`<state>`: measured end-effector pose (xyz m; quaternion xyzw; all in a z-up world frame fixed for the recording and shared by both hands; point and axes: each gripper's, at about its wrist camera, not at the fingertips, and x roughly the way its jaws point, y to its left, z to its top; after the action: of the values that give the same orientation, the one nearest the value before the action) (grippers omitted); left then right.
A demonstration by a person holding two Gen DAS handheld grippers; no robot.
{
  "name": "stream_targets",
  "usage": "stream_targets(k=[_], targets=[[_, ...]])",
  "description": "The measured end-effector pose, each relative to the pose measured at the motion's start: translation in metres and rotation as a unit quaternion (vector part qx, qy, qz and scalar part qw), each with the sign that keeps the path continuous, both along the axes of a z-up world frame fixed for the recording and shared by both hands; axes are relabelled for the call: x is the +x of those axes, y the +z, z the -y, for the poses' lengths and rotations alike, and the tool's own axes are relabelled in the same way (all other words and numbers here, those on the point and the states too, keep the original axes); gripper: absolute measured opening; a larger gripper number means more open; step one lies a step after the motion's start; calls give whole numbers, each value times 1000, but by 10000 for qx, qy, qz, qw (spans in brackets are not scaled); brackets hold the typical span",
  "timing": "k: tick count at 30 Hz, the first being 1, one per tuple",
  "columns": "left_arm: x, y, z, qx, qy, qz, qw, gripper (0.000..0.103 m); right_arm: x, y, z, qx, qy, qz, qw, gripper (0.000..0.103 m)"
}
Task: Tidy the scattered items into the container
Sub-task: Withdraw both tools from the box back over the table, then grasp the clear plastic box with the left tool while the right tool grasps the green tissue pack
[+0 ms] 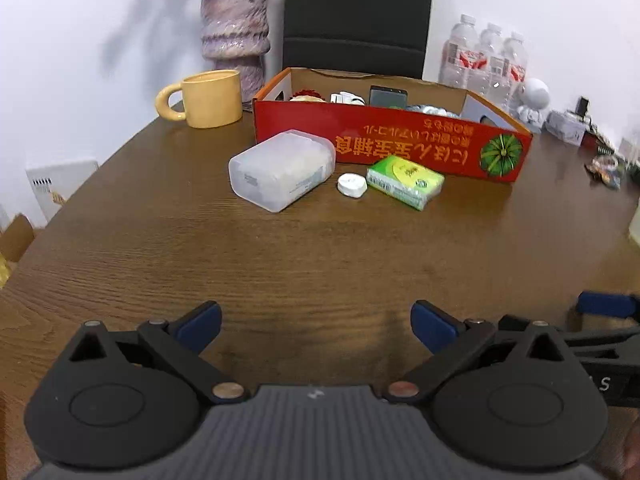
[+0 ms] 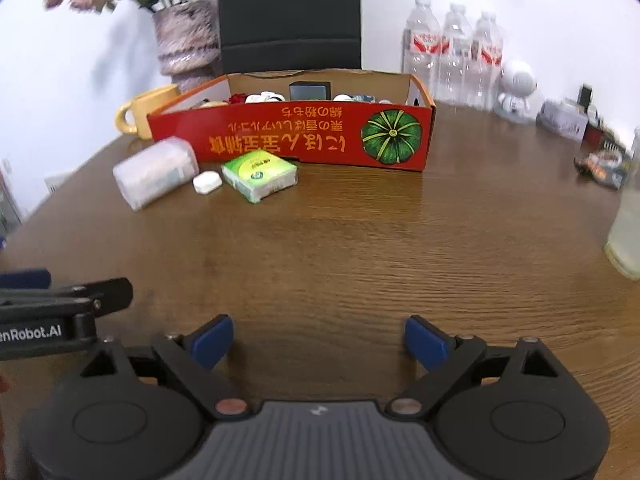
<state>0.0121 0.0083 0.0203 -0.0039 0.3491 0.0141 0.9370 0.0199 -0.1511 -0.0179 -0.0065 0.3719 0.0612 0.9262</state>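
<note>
A red cardboard box [image 1: 400,144] [image 2: 288,136] with a green pumpkin print stands at the far side of the wooden table and holds several small items. In front of it lie a translucent plastic case [image 1: 280,170] [image 2: 154,172], a small white case [image 1: 352,185] [image 2: 207,182] and a green tissue pack [image 1: 405,181] [image 2: 259,174]. My left gripper [image 1: 316,326] is open and empty, low over the near table. My right gripper [image 2: 319,340] is open and empty too, beside the left one.
A yellow mug [image 1: 208,98] and a purple vase [image 1: 234,28] stand left of the box. A black chair back [image 1: 358,16] is behind it. Water bottles [image 2: 452,52], a white figure [image 2: 516,90] and small clutter sit at right. A pale bottle [image 2: 626,232] stands at the right edge.
</note>
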Motion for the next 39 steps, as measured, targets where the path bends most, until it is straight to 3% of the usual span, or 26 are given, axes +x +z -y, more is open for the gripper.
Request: stream_targets(k=[6, 18, 39], targets=[[-7, -9, 7, 274, -88, 86, 9995, 103, -9, -5, 6, -52, -18, 177, 9998, 103], [-3, -17, 4, 29, -191, 74, 9998, 103, -6, -8, 10, -32, -86, 308, 9995, 103], [-2, -18, 7, 40, -316, 64, 9995, 103, -11, -8, 9, -43, -128, 322, 9994, 103]])
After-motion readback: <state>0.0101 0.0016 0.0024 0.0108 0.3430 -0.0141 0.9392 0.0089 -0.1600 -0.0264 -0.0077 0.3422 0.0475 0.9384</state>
